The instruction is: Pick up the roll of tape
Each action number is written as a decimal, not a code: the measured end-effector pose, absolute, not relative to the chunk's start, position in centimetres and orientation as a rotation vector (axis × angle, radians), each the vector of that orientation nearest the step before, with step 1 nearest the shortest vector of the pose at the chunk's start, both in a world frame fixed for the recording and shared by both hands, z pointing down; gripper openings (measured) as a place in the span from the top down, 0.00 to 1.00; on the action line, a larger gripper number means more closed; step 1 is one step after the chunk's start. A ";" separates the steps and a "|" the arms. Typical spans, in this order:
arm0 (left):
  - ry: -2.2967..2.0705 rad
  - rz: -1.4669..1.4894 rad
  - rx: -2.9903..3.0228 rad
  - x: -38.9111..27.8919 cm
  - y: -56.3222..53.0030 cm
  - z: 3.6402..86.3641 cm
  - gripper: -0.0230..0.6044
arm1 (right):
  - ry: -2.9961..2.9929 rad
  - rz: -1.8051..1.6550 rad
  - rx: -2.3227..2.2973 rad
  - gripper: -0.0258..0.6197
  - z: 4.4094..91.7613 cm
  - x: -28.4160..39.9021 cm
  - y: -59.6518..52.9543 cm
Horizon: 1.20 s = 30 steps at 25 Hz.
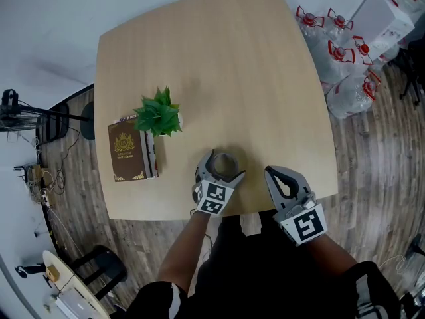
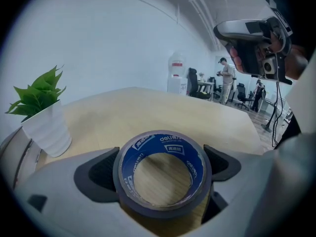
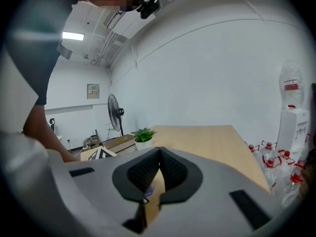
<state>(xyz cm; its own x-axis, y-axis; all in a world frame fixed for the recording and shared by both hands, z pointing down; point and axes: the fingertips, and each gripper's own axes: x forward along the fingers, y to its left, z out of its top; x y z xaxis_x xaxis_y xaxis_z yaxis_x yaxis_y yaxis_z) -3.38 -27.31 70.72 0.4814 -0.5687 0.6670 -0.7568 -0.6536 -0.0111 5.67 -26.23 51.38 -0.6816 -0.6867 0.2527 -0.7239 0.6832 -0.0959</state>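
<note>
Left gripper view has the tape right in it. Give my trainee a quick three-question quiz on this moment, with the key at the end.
1. Multiple choice: what sits between the jaws of the left gripper? A a water bottle; B the roll of tape; C a fan.
2. True or false: the right gripper has its jaws wide apart.
3. Fill in: the brown book lies on the table beside a potted ____.
Key: 1 B, with the pads against its sides. 2 False; its jaws are together and hold nothing. 3 plant.
</note>
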 end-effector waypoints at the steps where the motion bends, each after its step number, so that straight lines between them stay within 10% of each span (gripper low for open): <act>1: -1.128 0.947 2.446 -3.4 -27.3 70.7 0.12 | -2.700 0.280 1.141 0.97 51.4 5.6 -26.2; 30: -1.405 0.740 2.577 -5.8 -28.0 56.8 0.15 | -2.696 0.254 1.165 0.97 49.7 5.4 -25.8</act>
<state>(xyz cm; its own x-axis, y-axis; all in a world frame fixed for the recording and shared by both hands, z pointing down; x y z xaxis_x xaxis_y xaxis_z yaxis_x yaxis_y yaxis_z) -5.79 -27.98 56.77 0.4514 -0.7596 0.4683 -0.8156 -0.5641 -0.1289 5.43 -25.83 49.67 -0.6719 -0.6996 0.2433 -0.7327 0.6758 -0.0801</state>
